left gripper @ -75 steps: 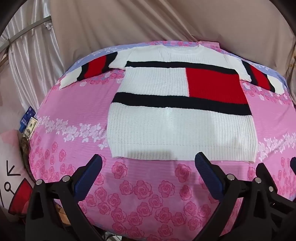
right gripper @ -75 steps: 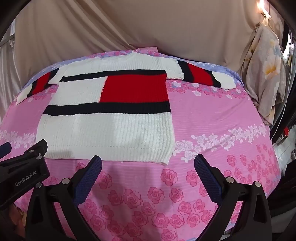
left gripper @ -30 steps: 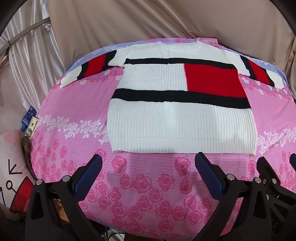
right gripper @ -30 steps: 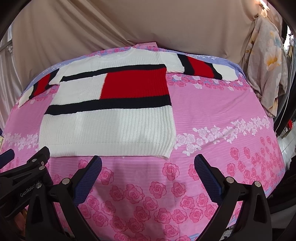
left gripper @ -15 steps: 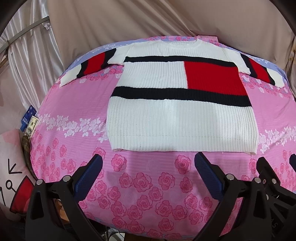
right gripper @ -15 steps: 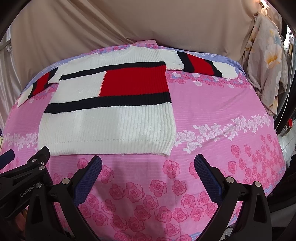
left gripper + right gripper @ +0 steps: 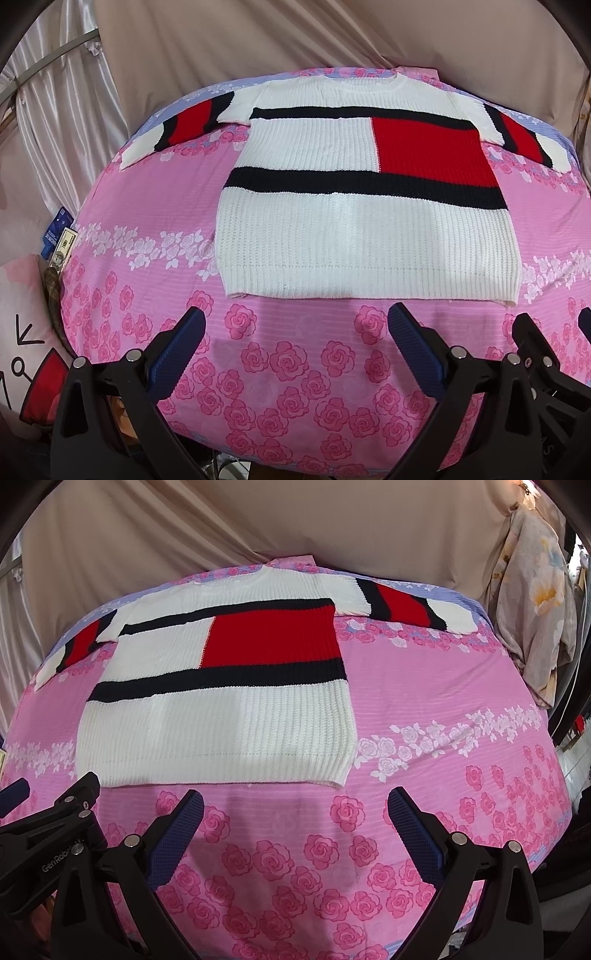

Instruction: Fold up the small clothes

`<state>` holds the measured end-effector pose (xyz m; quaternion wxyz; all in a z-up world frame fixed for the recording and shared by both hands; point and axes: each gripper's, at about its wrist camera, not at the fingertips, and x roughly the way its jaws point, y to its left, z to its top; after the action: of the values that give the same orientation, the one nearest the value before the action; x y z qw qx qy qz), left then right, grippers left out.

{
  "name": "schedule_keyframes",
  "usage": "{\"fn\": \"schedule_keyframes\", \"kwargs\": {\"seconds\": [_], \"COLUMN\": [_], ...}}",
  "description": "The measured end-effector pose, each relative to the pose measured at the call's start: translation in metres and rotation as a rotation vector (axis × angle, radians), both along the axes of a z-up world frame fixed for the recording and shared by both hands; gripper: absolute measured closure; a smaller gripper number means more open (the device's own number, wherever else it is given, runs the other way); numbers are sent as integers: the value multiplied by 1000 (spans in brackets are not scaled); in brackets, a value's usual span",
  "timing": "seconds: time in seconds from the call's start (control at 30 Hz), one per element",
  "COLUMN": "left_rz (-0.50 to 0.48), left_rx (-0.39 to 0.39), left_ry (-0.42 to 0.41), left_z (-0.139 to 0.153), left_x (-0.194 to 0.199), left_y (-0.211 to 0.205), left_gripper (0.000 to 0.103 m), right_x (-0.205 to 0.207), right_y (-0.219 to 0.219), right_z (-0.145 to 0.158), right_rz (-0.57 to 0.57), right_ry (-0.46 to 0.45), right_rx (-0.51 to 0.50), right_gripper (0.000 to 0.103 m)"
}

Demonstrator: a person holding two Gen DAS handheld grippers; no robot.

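Observation:
A white knit sweater [image 7: 362, 229] with black bands and a red block lies flat, face up, on the pink rose-print sheet [image 7: 280, 362], sleeves spread out to both sides. It also shows in the right wrist view [image 7: 221, 716]. My left gripper [image 7: 295, 325] is open and empty, just short of the sweater's hem, near its left half. My right gripper [image 7: 295, 805] is open and empty, just short of the hem near its right corner. Each gripper's side shows at the edge of the other's view.
Beige curtain [image 7: 295, 44] hangs behind the bed. A cartoon pillow [image 7: 22, 332] and small cards [image 7: 59, 236] sit off the left edge. A floral cloth [image 7: 535, 602] hangs at the right. The sheet's near edge drops off below the grippers.
Both grippers have edged a little closer to the sweater's hem over the last second. They stay open. The sweater has not moved.

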<state>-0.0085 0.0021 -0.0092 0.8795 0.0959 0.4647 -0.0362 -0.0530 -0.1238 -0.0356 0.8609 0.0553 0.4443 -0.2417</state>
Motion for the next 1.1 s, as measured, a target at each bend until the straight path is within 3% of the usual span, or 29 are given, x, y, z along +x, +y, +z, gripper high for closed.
{"fn": "schedule_keyframes", "kwargs": {"seconds": [1.1], "left_rz": [3], "left_rx": [16], "left_ry": [20], "left_z": [-6], "left_x": [9], "left_y": [1], "left_gripper": [7], "right_x": [9], "right_y": [0], "right_z": [-8], "right_rz": [-5], "right_ry": [19], "right_rx": [14], "right_gripper": [5]}}
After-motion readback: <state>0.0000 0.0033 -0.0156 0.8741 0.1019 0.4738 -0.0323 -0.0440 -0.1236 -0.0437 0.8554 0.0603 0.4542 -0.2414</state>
